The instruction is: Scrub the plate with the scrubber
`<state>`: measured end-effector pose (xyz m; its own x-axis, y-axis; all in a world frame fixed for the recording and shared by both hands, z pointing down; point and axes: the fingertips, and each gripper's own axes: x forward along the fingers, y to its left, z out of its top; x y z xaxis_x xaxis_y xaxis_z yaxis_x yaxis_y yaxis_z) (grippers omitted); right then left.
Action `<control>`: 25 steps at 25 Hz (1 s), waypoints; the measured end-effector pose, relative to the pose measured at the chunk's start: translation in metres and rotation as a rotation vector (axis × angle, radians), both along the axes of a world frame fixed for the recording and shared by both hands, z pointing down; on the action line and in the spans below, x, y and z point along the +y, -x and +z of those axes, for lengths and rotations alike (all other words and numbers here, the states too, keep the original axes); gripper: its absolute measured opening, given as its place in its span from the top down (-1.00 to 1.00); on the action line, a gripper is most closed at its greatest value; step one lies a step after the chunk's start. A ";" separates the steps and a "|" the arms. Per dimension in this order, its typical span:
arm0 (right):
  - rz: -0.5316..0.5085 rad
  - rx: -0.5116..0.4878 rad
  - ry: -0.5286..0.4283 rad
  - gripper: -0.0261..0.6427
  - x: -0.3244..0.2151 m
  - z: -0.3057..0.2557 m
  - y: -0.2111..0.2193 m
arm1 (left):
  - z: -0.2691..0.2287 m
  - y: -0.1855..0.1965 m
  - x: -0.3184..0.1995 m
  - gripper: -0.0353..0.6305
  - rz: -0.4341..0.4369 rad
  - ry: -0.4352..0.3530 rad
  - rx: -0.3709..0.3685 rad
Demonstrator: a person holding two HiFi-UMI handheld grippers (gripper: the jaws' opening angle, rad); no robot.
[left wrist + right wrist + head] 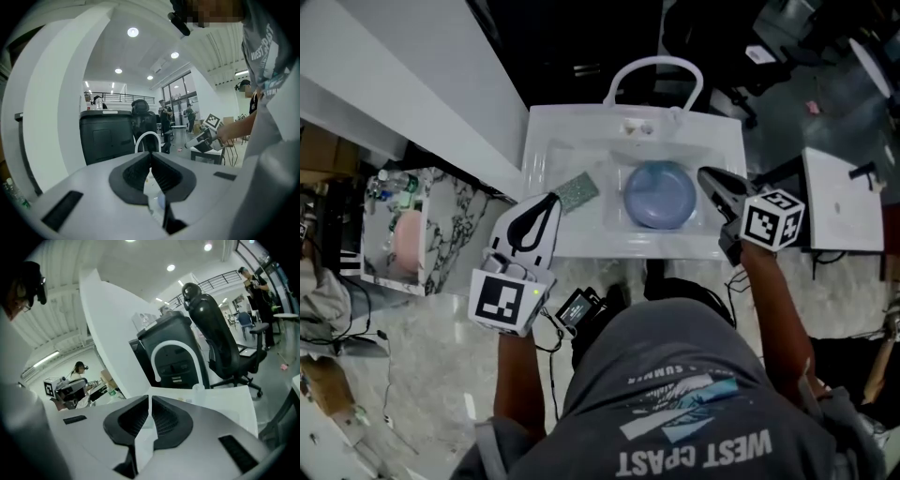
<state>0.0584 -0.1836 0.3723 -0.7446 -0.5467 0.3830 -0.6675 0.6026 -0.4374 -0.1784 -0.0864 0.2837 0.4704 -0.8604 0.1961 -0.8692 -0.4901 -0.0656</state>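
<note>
Closed, empty left gripper just behind scrubber; closed, empty right gripper beside plate, laid flat for scrubbing.

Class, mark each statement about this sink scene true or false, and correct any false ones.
1. The blue plate lies in the white sink. True.
2. The scrubber rests on top of the plate. False: it lies to the plate's left, apart from it.
3. The left gripper is clamped on the scrubber. False: its jaws are together with nothing between them.
4. The right gripper has its jaws together and holds nothing. True.
</note>
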 end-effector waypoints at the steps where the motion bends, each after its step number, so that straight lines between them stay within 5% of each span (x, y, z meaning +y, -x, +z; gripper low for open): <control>1: -0.019 0.001 -0.032 0.78 0.004 -0.012 0.005 | -0.003 -0.001 0.002 0.85 0.007 -0.006 0.006; 14: -0.217 0.166 -0.418 0.83 0.064 -0.122 0.046 | -0.043 -0.013 0.016 0.86 0.078 -0.069 0.060; 25: -0.239 0.205 -0.458 0.83 0.083 -0.132 0.051 | -0.045 -0.024 0.025 0.86 0.111 -0.077 0.058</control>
<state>0.0078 -0.1005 0.2403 -0.8035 -0.5163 0.2962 -0.5325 0.8459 0.0299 -0.1544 -0.0616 0.2387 0.5721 -0.8139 0.1011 -0.8133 -0.5789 -0.0577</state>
